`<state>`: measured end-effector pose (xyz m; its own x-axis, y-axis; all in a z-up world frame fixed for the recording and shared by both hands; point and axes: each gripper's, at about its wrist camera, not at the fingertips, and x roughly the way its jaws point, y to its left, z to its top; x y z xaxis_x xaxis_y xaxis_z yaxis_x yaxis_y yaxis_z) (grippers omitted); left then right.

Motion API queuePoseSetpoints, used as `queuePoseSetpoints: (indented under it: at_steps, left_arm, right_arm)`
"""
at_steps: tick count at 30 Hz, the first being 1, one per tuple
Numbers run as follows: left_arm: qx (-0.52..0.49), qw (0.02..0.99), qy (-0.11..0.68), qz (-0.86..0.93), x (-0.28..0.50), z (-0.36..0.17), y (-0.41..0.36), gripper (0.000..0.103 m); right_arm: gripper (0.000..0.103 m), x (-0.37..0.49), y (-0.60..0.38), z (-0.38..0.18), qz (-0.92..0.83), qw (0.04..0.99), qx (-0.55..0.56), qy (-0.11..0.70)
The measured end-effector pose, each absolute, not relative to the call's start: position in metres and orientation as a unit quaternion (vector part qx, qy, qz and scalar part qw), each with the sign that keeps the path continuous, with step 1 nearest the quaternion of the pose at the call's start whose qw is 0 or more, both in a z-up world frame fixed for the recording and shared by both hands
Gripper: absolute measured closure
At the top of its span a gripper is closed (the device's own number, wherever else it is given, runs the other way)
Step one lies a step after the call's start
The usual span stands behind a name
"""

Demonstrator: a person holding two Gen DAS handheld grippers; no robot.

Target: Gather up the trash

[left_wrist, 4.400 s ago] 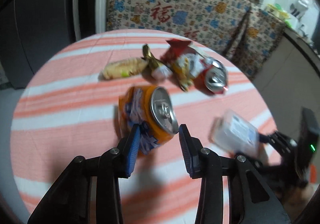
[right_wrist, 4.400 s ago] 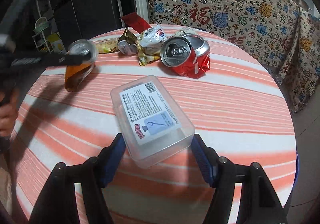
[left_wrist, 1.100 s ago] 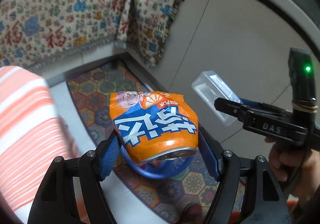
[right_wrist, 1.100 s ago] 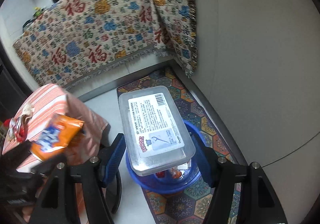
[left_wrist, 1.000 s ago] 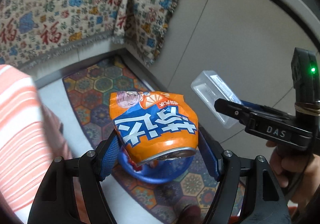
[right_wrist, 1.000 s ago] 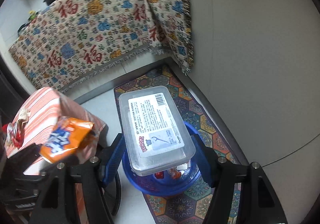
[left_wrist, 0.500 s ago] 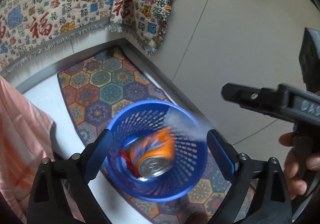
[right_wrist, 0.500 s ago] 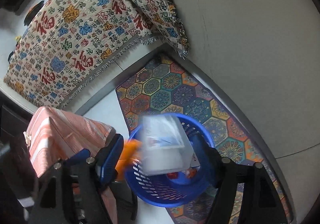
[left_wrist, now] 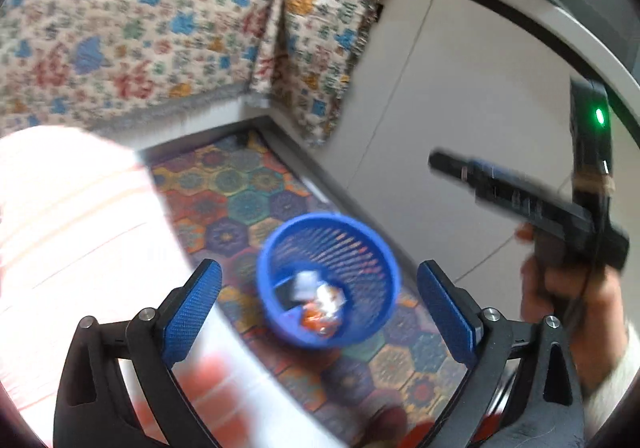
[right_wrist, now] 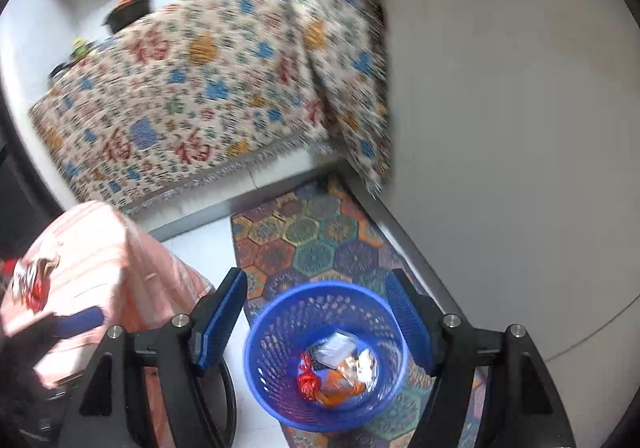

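Note:
A blue mesh trash basket point(left_wrist: 276, 248) stands on a patterned floor mat; it also shows in the right wrist view point(right_wrist: 260, 368). Inside it lie the orange can point(right_wrist: 334, 388), the clear plastic box point(right_wrist: 336, 344) and other wrappers. My left gripper point(left_wrist: 318, 304) is open and empty, above the basket. My right gripper point(right_wrist: 316, 322) is open and empty, directly over the basket. The right gripper's body also shows in the left wrist view point(left_wrist: 520, 200), held in a hand. More trash point(right_wrist: 28, 284) lies on the striped table at far left.
The round table with the orange-striped cloth point(left_wrist: 60, 216) is to the left of the basket point(right_wrist: 100, 248). A patterned blanket point(right_wrist: 192, 88) hangs behind. A pale wall point(right_wrist: 500, 128) rises to the right. The hexagon-patterned mat point(right_wrist: 308, 236) covers the floor.
Both grippers opened and dropped the orange can and the plastic box into the blue basket. Both views have since swung, with motion blur.

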<state>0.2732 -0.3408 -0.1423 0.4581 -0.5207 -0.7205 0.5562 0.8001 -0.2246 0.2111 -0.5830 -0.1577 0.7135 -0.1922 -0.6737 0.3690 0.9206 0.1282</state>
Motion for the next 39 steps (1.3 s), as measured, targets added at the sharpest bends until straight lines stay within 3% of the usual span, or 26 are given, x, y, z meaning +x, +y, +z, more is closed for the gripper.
queuePoseSetpoints:
  at_steps: [8,16,24,34,39]
  left_arm:
    - [0.023,0.88,0.446,-0.158,0.23,-0.165,-0.164,0.004]
    - [-0.008,0.892,0.451,-0.025,0.233,-0.183,-0.024,0.003]
    - [0.028,0.888,0.458,-0.023,0.263,-0.189,0.007,0.0]
    - [0.031,0.888,0.458,-0.033,0.286,-0.189,0.027,0.0]
    - [0.032,0.888,0.458,-0.032,0.287,-0.189,0.026,0.0]
  right_arm:
    - [0.028,0.214,-0.435,-0.112,-0.056,0.942,0.067,0.323]
    - [0.028,0.221,-0.262,-0.169,0.084,0.907,0.009,0.413]
    - [0.025,0.237,-0.201,-0.197,0.084,0.891,-0.034,0.445]
    - [0.002,0.283,-0.172,-0.201,0.041,0.885,-0.025,0.464]
    - [0.001,0.286,-0.171,-0.202,0.041,0.884,-0.023,0.465]
